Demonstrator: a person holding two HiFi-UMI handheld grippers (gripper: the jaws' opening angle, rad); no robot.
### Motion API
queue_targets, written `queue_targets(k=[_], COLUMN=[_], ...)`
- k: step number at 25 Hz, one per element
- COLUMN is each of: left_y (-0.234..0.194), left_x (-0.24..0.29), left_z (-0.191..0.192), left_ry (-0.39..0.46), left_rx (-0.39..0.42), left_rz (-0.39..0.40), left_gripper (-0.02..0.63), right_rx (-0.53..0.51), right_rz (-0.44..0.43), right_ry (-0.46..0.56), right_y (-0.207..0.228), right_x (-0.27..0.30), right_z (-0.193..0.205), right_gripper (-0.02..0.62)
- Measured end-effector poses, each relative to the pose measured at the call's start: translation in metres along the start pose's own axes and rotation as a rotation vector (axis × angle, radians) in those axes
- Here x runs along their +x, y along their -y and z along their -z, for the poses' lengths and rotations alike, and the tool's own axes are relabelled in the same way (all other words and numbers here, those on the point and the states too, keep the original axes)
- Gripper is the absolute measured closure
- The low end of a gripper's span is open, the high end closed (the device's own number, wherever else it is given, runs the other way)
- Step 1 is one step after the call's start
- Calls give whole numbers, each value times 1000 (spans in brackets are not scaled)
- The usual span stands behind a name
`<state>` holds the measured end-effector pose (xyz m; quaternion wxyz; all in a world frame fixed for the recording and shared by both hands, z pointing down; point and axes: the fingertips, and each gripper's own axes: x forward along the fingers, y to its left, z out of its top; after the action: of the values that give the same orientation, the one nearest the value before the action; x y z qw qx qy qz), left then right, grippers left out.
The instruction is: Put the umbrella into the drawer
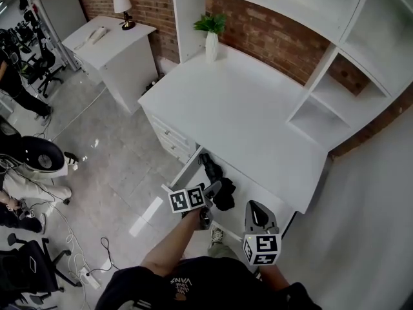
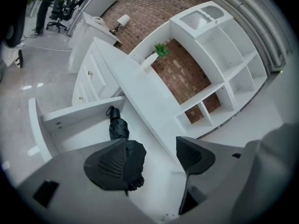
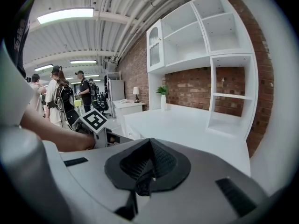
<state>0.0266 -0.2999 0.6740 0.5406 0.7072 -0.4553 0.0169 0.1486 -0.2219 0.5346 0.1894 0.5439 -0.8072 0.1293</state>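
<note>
A folded black umbrella (image 1: 217, 181) lies inside the open white drawer (image 1: 183, 170) under the white desk (image 1: 245, 108). In the left gripper view the umbrella (image 2: 118, 128) lies lengthwise along the drawer (image 2: 79, 112), its near end partly hidden behind my left finger. My left gripper (image 2: 154, 158) hovers just above the umbrella's near end, open and holding nothing; its marker cube (image 1: 188, 199) shows in the head view. My right gripper (image 1: 259, 214) hangs to the right of the drawer by the desk's front edge. Its jaws (image 3: 148, 166) are shut with nothing between them.
A potted plant in a white vase (image 1: 211, 34) stands at the desk's far end. White shelves (image 1: 335, 76) rise along the right. A side cabinet (image 1: 116, 50) carries a lamp (image 1: 122, 8). Office chairs, cables (image 1: 84, 263) and people (image 3: 60, 101) fill the floor at left.
</note>
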Motion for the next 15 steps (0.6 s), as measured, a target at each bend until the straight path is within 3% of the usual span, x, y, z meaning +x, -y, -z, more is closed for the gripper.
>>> queue_targets(k=[5, 9, 15], left_y=[23, 35, 43], left_x=[-45, -86, -146], left_z=[-2, -4, -5], left_ry=[27, 61, 86], left_rx=[129, 266, 439], left_rz=[70, 85, 118], left_gripper=[305, 397, 485], right_rx=[-1, 4, 34], right_rz=[26, 46, 78], right_ry=[19, 36, 72], right_y=[-17, -31, -53], right_x=[-15, -29, -48], right_z=[-1, 0, -2], right_gripper=[594, 594, 594])
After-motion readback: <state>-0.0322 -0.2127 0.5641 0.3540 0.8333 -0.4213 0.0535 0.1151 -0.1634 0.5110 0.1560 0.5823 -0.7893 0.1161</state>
